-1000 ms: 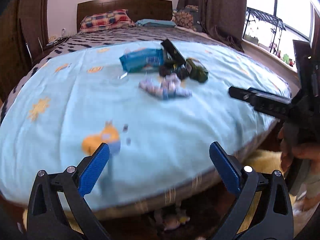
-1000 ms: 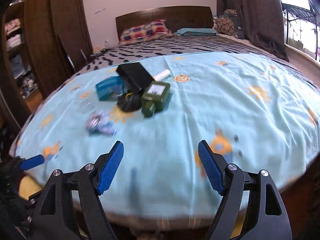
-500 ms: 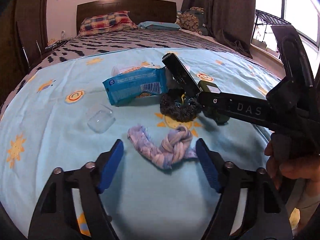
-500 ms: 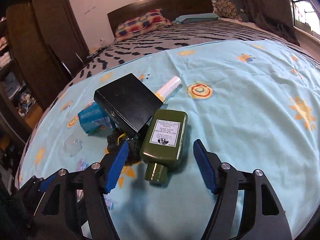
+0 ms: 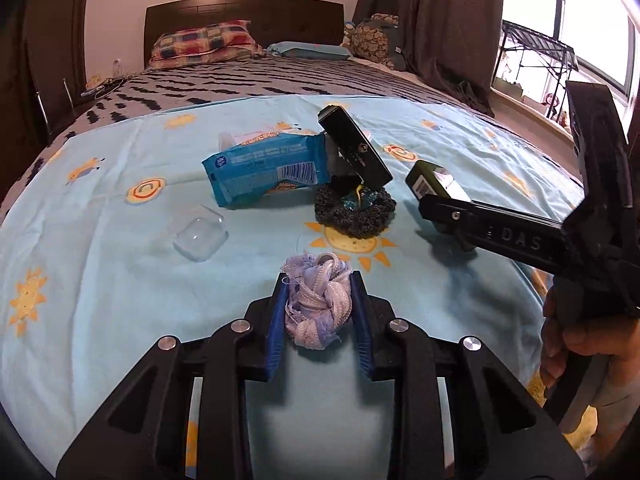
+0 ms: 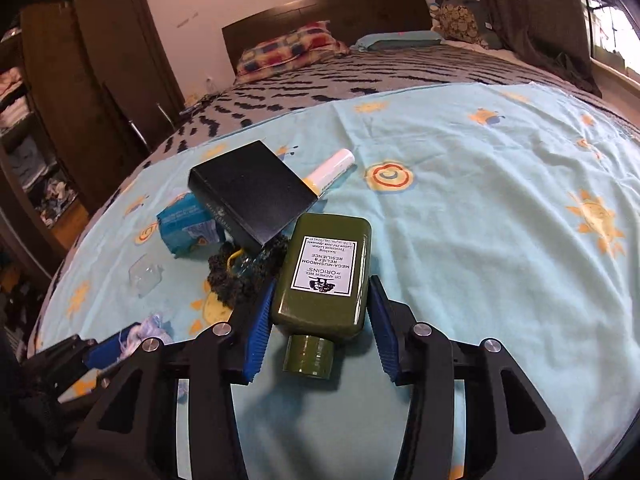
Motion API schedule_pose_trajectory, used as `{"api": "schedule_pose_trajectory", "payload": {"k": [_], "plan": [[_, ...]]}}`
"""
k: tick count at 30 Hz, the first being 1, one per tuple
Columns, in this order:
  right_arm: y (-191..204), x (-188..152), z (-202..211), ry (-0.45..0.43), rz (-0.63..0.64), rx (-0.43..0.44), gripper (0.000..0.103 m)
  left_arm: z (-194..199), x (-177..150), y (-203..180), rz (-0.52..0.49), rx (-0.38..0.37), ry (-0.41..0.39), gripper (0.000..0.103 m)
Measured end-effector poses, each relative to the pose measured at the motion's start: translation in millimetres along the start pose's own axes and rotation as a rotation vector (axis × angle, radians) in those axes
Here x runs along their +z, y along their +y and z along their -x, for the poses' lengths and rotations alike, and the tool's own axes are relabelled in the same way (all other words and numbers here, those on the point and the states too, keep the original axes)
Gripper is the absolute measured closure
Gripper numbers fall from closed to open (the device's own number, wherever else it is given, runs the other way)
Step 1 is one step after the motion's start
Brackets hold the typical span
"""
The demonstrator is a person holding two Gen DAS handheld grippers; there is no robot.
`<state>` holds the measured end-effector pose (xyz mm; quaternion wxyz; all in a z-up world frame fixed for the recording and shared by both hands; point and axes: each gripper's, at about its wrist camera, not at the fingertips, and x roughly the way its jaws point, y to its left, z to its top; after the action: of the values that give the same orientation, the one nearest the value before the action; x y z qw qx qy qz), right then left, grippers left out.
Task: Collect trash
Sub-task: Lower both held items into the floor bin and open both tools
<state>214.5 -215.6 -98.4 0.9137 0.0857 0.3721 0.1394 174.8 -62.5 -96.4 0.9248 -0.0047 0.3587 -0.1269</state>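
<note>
Now braided rag [image 5: 318,304] sits pinched between closing left jaws.

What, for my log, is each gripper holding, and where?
Both jaws just closing. Left gripper pinches rag by sides; right gripper flanks bottle, not yet gripping.

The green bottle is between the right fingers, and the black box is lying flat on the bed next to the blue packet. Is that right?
Not quite. The black box isn't lying flat: it is tilted, with its low end on the dark scrunchie. The left wrist view shows it best. The rest holds: the green bottle sits between the right fingers, and the blue packet lies beside the box.
</note>
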Motion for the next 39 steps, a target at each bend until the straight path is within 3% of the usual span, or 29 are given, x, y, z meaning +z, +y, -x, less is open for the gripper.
{"api": "schedule_pose_trajectory", "payload": {"k": [5, 13, 21, 31, 39], "plan": [[5, -26, 34, -0.027, 0.036, 0.044, 0.057, 27, -21, -7, -0.058, -0.024, 0.005, 0.075], [23, -88, 89, -0.035, 0.124, 0.089, 0.057, 72, -71, -15, -0.065, -0.059, -0.004, 0.075], [28, -149, 124, 0.047, 0.114, 0.128, 0.057, 99, -127, -18, -0.016, -0.072, 0.035, 0.075], [32, -210, 93, 0.233, 0.034, 0.151, 0.057, 84, -183, -26, 0.036, -0.091, 0.187, 0.075], [37, -239, 58, 0.357, 0.014, 0.133, 0.057, 50, -205, -26, 0.056, -0.098, 0.3, 0.075]]}}
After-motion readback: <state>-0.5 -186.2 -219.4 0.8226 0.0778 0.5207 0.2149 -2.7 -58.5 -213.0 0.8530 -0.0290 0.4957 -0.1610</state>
